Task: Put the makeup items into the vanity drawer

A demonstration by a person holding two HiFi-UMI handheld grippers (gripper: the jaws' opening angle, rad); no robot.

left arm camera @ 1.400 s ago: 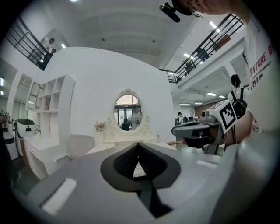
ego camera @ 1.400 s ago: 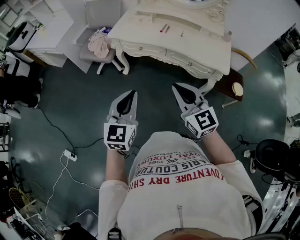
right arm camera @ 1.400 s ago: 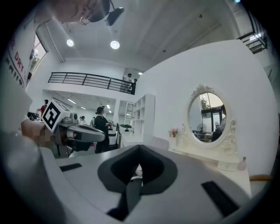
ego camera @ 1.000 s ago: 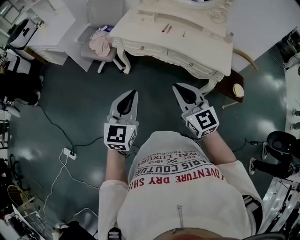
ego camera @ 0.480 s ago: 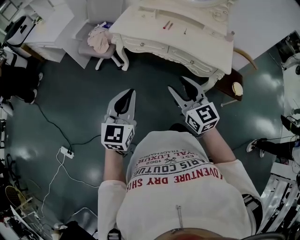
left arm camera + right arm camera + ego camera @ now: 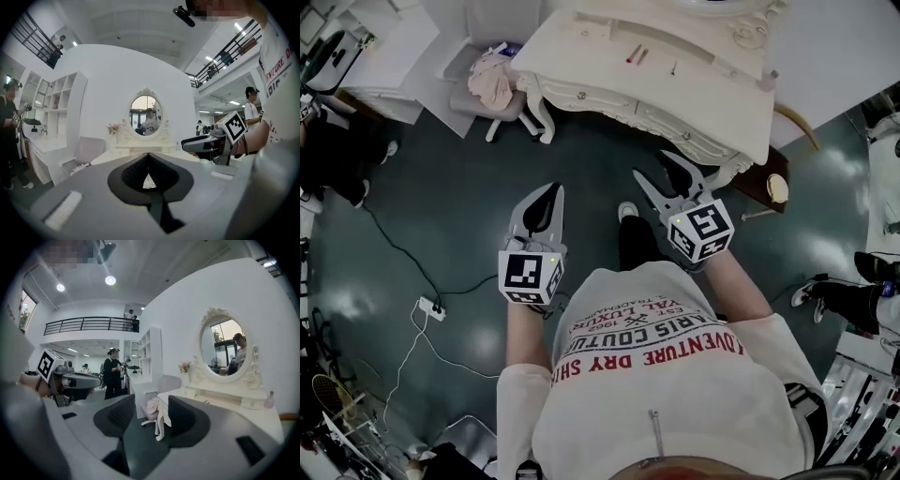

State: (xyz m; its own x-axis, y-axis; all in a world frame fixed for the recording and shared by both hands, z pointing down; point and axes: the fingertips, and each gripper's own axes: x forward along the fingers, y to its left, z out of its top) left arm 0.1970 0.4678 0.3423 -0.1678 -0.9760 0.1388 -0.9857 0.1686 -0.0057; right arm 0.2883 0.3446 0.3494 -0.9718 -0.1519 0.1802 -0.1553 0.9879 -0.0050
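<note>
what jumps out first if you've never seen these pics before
The ornate cream vanity table stands out at the top of the head view, with small red makeup sticks lying on it. Below it, over the dark green floor, hang the grey left gripper, shut, and the grey right gripper, whose empty jaws have just been opening.

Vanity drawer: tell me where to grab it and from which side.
Pinch the small knob on the drawer front of the vanity, coming level from the side facing the person: the front is flat, only the knob sticks out.
</note>
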